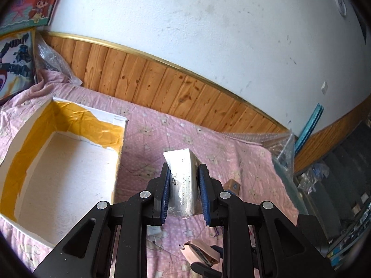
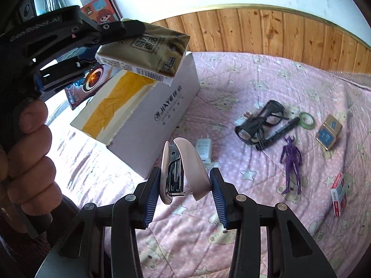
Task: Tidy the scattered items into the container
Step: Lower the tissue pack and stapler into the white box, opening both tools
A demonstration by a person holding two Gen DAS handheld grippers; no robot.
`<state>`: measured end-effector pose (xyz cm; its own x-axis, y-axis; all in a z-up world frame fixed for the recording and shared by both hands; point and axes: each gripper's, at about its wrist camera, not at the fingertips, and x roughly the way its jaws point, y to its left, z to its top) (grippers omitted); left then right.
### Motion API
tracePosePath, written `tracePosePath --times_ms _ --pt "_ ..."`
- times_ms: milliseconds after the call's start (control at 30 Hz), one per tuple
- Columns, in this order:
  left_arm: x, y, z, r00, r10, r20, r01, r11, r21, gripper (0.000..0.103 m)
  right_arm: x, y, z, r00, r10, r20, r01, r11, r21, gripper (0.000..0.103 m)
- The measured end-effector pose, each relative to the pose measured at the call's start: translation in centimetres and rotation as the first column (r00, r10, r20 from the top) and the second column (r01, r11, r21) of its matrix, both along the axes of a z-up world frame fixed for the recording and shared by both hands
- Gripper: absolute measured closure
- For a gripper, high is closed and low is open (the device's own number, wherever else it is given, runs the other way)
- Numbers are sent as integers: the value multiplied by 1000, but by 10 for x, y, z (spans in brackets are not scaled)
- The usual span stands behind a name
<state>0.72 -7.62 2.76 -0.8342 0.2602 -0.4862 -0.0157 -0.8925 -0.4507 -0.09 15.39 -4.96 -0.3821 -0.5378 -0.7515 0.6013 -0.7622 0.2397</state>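
Note:
My left gripper (image 1: 183, 173) is shut on a tissue pack (image 1: 183, 180) and holds it in the air just right of the open cardboard box (image 1: 120, 148); the pack also shows in the right wrist view (image 2: 143, 53), above the box (image 2: 148, 115). My right gripper (image 2: 185, 180) is shut on a pink stapler (image 2: 185, 169), held above the pink quilt beside the box. The stapler also shows in the left wrist view (image 1: 201, 252). The box looks empty inside.
On the quilt to the right lie black glasses (image 2: 262, 120), a black pen (image 2: 278, 132), a tape roll (image 2: 306, 120), a purple figure (image 2: 291, 159), a tan card box (image 2: 329, 134), a red-white box (image 2: 338, 194) and a white charger (image 2: 204, 149). Wooden wall panel behind.

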Motion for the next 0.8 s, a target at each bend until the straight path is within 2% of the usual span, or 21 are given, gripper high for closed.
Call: tracePosePath --times_ms 400,800 --pt "0 -63 3 994 107 -16 -106 992 72 80 -3 -61 35 993 101 -58 -99 995 34 59" --pt "-16 -106 -5 982 189 11 -189 977 100 80 -24 -110 51 979 176 -98 -170 983 72 59"
